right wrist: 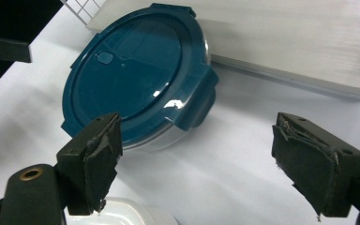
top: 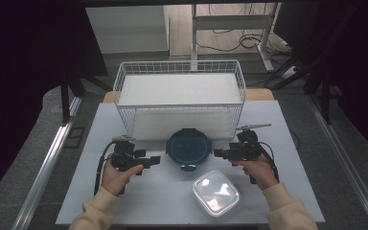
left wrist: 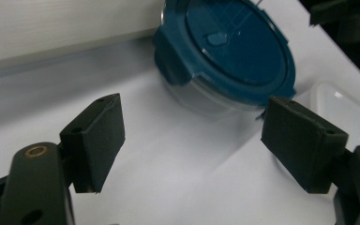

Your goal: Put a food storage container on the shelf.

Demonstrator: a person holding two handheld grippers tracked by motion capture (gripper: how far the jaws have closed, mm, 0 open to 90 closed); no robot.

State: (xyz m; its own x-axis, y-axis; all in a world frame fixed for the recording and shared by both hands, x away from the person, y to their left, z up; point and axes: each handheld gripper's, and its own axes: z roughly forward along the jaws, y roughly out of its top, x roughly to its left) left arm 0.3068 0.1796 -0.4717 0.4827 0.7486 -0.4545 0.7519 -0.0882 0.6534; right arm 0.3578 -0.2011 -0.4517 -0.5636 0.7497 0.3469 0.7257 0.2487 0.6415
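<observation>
The left gripper [top: 156, 159] hangs just above the tabletop [top: 139, 196], jaws spread wide with nothing between them, pointing at the left side of the round box [top: 189, 149]. In the left gripper view its pads [left wrist: 98, 140] frame bare white tabletop, with the box's teal lid [left wrist: 236, 47] ahead and apart from them. The right gripper [top: 216, 153] mirrors it from the other side, jaws likewise wide and empty, its tips near the box's right side but not touching. In the right gripper view the box [right wrist: 138, 77] sits beyond the pads [right wrist: 96, 161], its lid clipped down over a clear body. The box stands about mid-tabletop, close against the front wall of the wire basket [top: 179, 108], which takes up the far edge. A square clear container [top: 215, 192] lies near the front edge, just right of the box and beside the right hand [top: 258, 170].
</observation>
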